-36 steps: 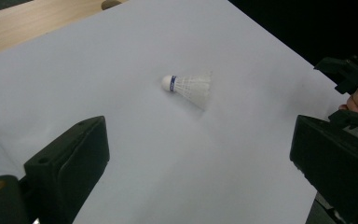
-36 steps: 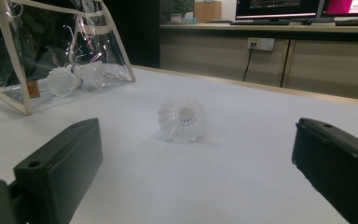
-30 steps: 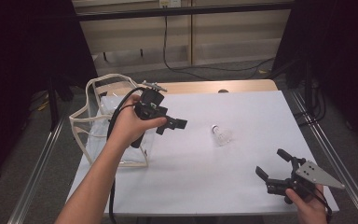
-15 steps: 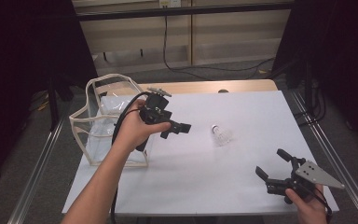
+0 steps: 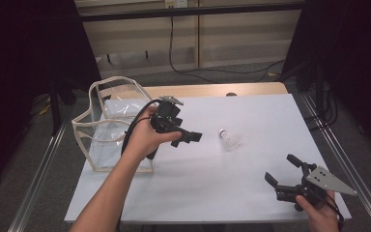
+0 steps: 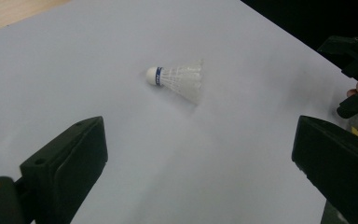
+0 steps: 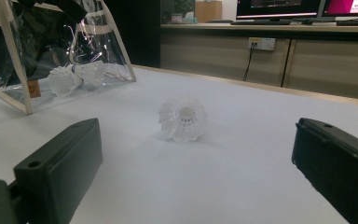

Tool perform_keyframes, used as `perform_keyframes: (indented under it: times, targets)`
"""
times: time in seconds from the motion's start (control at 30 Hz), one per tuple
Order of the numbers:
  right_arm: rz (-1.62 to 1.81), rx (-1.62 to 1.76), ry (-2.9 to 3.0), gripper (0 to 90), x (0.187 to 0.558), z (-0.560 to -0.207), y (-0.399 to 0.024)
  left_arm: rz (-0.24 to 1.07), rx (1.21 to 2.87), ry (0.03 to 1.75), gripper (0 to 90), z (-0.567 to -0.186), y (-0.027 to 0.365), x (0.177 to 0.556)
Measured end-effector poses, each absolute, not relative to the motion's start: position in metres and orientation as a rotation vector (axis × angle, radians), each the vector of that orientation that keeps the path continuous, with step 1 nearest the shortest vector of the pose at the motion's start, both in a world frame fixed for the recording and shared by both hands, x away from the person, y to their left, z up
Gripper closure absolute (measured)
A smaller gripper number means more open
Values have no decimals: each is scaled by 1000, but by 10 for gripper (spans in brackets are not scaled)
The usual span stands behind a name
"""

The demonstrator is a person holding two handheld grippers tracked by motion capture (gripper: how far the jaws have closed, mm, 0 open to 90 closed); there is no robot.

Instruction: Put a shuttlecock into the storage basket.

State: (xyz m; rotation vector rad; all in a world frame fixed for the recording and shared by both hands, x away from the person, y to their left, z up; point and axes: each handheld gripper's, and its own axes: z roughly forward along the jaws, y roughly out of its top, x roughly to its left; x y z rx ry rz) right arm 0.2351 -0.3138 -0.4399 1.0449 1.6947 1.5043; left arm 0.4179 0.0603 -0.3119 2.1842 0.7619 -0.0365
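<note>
White shuttlecock (image 6: 179,80) with blue band; white table (image 5: 251,183); clear, cream-trimmed bag (image 5: 107,126).

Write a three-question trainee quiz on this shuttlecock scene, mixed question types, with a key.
1. True or false: the shuttlecock on the table lies on its side, apart from both grippers.
2. Which is nearer to it: A) left gripper B) right gripper?
3. Fill in: the clear bag already holds more ____.

Key:
1. True; it lies on the white table.
2. A.
3. shuttlecocks, seen through the bag wall in the right gripper view.
</note>
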Motion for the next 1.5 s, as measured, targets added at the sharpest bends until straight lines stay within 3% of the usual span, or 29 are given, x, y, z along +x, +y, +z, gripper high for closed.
perform_keyframes:
  times: [1.5]
  targets:
    - [1507,1042,1695,14,235,-440,-314,3,2166,786,28,-356,29,420]
